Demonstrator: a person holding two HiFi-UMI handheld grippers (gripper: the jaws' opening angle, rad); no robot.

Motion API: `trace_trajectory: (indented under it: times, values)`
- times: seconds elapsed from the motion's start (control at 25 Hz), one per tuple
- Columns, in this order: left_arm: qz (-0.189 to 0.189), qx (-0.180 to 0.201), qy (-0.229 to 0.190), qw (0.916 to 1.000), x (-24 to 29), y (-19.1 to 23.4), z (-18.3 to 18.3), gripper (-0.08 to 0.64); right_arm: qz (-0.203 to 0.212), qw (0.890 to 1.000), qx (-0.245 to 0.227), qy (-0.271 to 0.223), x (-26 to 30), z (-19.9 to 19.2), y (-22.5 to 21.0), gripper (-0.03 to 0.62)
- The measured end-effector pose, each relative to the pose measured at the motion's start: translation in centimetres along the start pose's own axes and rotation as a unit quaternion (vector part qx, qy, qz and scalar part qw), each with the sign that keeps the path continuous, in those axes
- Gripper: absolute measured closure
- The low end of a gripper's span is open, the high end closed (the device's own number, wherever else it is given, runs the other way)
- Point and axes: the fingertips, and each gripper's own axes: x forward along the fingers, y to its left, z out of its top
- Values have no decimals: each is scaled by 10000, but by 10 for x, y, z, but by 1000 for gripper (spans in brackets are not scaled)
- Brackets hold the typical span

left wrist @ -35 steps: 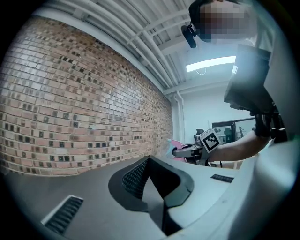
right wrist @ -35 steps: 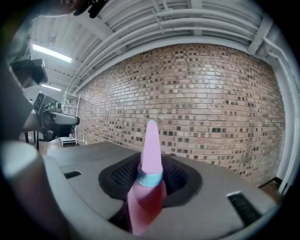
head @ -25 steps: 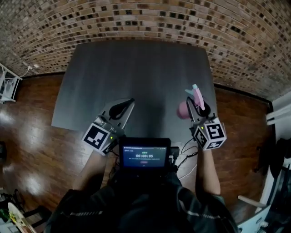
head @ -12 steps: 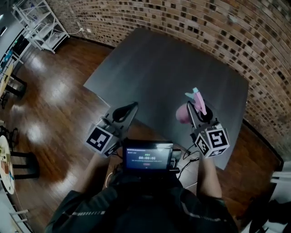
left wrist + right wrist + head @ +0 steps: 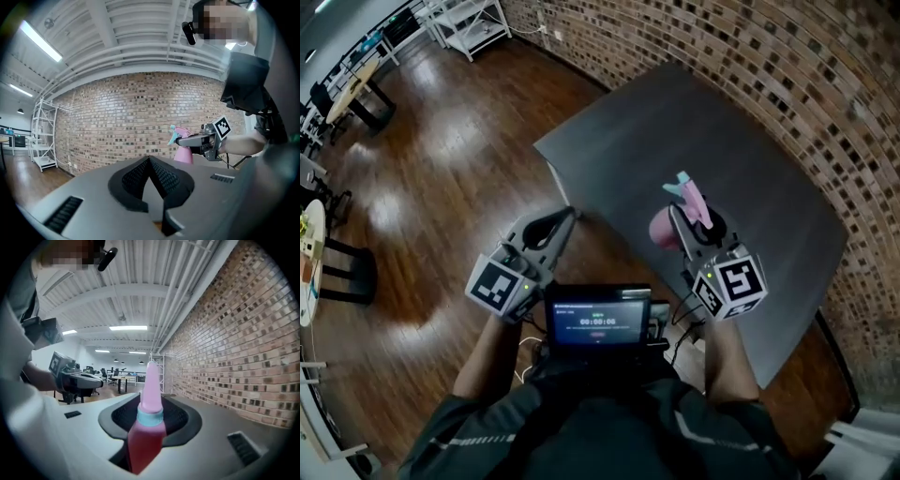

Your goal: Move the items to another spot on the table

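at the far left of the head view lay a glossy brown wooden floor (image 5: 441,159), with white metal shelving (image 5: 473,14) at its top edge. the left gripper (image 5: 568,216) hung over that floor, just off the table's near corner, with its square-marker cube (image 5: 499,286) at the wrist end. in the left gripper view its black ribbed pads (image 5: 161,176) were pressed together at the tips with nothing between them.

a small dark screen with a lit display (image 5: 598,323) sat at the person's chest, between the two forearms.

to the right, the right gripper (image 5: 689,220) pinched a pink plastic spray bottle with a pale blue collar and trigger (image 5: 667,225). the right gripper view showed the jaws closed on the bottle just below the collar, the pink nozzle head standing up past the pads. the bottle was held upright over the near left part of the dark grey rectangular tabletop (image 5: 750,159); no view showed whether its base touched the surface. the left gripper view showed the same bottle in front of the wall, clamped from the side.

a brown and pale brick wall (image 5: 825,84) ran behind the table at the right.
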Motion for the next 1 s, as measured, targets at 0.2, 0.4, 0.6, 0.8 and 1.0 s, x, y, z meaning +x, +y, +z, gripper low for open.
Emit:
trace_trajectory:
  times: [0.2,0.4,0.6,0.8,1.0]
  values:
    - [283,82,-57,9995,-40,87,-3,563,354,9993,-138,-52,86,17,50,449]
    - [582,183,-201,9979,-80,181,4,563,648,9977,-192,-100,173,38,100,449]
    - [851,194,-226,9959,-122,255,1,562,904,9955,-248,-131,252,50,150,449]
    - [1088,140,-277,9936,-157,317,-2,563,1084,9938,-206,-138,316,55,192,449]
    - [1243,193,-229,9918,-177,363,-6,563,1366,9904,-197,-95,363,60,223,451]
